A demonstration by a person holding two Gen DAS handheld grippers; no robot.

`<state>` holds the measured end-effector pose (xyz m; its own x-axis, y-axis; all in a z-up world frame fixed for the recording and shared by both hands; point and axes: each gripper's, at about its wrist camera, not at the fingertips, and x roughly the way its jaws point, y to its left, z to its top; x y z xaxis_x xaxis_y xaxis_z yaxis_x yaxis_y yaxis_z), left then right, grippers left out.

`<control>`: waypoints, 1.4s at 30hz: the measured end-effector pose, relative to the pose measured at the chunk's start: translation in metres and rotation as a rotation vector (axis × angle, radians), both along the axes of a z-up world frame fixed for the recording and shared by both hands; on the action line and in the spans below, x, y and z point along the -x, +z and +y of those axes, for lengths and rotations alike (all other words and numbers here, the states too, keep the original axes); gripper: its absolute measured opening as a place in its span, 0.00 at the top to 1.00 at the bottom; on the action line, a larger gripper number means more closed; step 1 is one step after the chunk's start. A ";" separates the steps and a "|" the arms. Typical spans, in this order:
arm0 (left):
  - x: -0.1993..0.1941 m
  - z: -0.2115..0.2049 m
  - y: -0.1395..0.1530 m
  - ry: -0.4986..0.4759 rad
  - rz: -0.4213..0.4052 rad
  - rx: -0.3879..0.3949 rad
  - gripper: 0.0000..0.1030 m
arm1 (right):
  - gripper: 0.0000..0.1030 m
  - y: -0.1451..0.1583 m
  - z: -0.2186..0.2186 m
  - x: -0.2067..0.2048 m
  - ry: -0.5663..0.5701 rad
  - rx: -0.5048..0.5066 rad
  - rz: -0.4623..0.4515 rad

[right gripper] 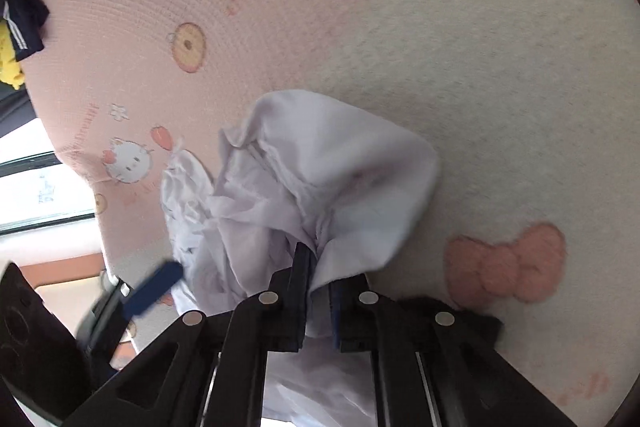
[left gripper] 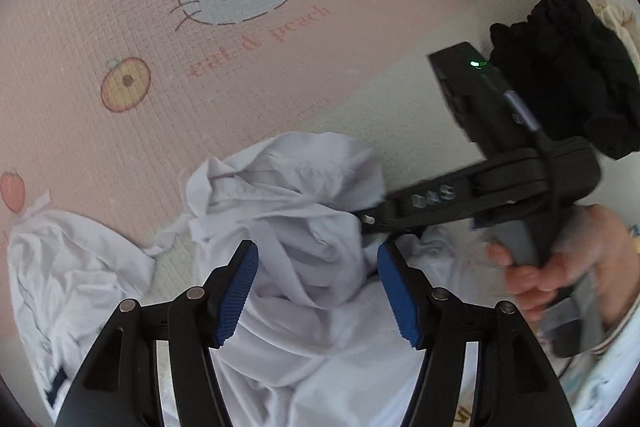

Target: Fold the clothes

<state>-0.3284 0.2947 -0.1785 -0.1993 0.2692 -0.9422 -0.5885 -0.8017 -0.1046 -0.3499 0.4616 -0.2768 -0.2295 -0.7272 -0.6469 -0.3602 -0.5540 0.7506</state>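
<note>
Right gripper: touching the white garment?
Touching. The right wrist view shows the right gripper shut on the white garment, with cloth bunched between its fingers.

Pink mat (left gripper: 280, 75) print reads "cat & peach"; right tool (left gripper: 362, 223) arm marked, perhaps, "DAS"

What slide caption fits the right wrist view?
Right claw shut on a bunched white garment, lifting it over a pink cartoon-cat mat.

White garment (left gripper: 296, 227), crumpled, bunched in a heap on pink mat (left gripper: 120, 131)
</note>
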 end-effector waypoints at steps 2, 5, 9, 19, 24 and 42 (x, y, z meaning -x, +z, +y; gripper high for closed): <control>-0.005 0.001 0.002 -0.003 -0.008 -0.024 0.42 | 0.93 -0.002 -0.006 0.008 -0.011 0.034 0.016; -0.009 0.004 0.001 0.010 -0.029 -0.055 0.42 | 0.93 0.006 -0.007 0.016 -0.024 0.062 0.055; -0.009 0.013 -0.001 0.033 -0.030 -0.065 0.42 | 0.93 0.019 0.002 0.021 -0.062 0.096 0.109; -0.013 0.049 -0.022 -0.001 0.095 0.035 0.54 | 0.93 0.041 0.034 0.012 -0.110 0.078 0.139; -0.008 0.050 -0.034 0.025 0.117 0.071 0.79 | 0.93 0.041 0.032 0.008 -0.100 0.044 0.112; 0.021 0.006 -0.025 0.215 -0.080 -0.201 0.86 | 0.40 0.020 0.024 0.006 -0.127 0.086 0.001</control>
<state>-0.3498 0.3005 -0.2030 -0.1992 0.4117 -0.8893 -0.3908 -0.8655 -0.3132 -0.3555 0.4851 -0.2564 -0.3242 -0.7449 -0.5832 -0.4226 -0.4375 0.7937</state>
